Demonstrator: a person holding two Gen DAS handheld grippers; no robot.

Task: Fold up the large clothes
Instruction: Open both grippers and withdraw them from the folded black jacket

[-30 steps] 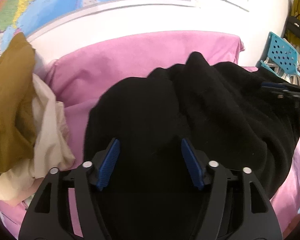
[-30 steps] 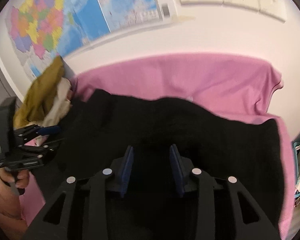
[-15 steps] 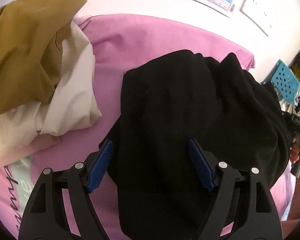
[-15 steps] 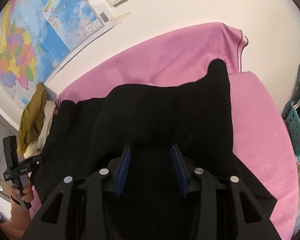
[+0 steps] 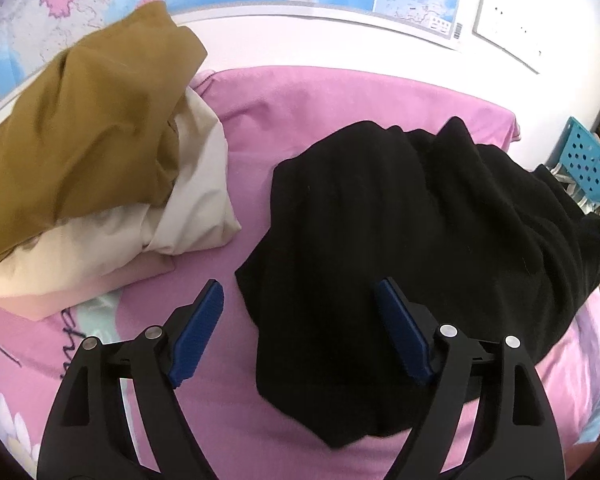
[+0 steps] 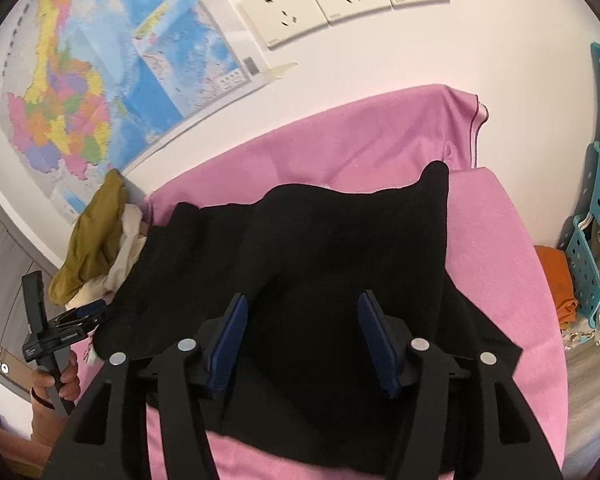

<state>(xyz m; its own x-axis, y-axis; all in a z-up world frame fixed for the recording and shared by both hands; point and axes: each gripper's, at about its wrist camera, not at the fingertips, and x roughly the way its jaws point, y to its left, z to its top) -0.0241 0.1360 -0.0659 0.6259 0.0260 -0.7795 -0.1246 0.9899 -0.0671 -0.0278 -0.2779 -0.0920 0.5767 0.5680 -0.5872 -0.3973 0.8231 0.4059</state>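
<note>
Across the pink bed sheet [image 5: 340, 92] a black garment [image 5: 420, 216] lies bunched and partly folded, right of a mustard cloth [image 5: 80, 132] heaped on cream fabric [image 5: 196, 216]. Over its near edge the left gripper [image 5: 300, 332] has just been widening; its jaws stand spread, touching nothing. Over the garment's middle the right gripper [image 6: 304, 344] has also just been opening, pads clear of the cloth.
</note>
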